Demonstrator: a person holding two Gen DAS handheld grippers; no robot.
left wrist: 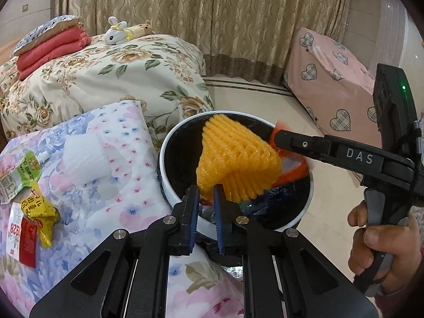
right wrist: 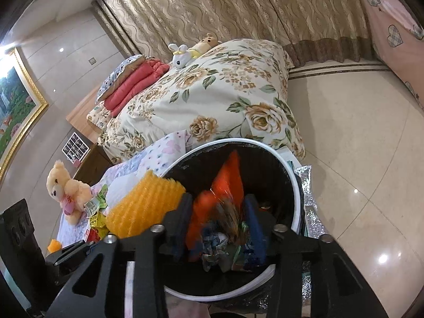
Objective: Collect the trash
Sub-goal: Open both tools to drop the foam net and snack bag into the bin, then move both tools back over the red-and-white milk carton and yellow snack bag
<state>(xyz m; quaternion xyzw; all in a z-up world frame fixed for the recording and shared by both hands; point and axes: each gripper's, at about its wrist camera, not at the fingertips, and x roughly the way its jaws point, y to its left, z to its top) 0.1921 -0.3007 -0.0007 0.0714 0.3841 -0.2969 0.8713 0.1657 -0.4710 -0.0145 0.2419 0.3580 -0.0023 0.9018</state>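
Mid-drop into the bin (left wrist: 169, 190), which sits on the floor just beside the bed (left wrist: 127, 175). Left hand-held gripper (left wrist: 206, 198) clenched on the lower tip of the orange foam net (left wrist: 235, 156), net dangling over the bin mouth. Right hand-held gripper (right wrist: 220, 212) released over the same opening, jaws apart, an orange wrapper (right wrist: 228, 182) blurred between them (likely falling, pads not pressing it). Bin already holds crumpled wrappers (right wrist: 220, 243). Next, by judgement: spread left jaws to let the net drop inside, keeping it clear of the rim since light foam may catch there. Then back to the bed for the rest: white foam net (left wrist: 84, 159), green pouch (left wrist: 21, 175), yellow wrapper (left wrist: 42, 212). Flat, thin pieces on soft quilt, so needing a low pinch at an edge.
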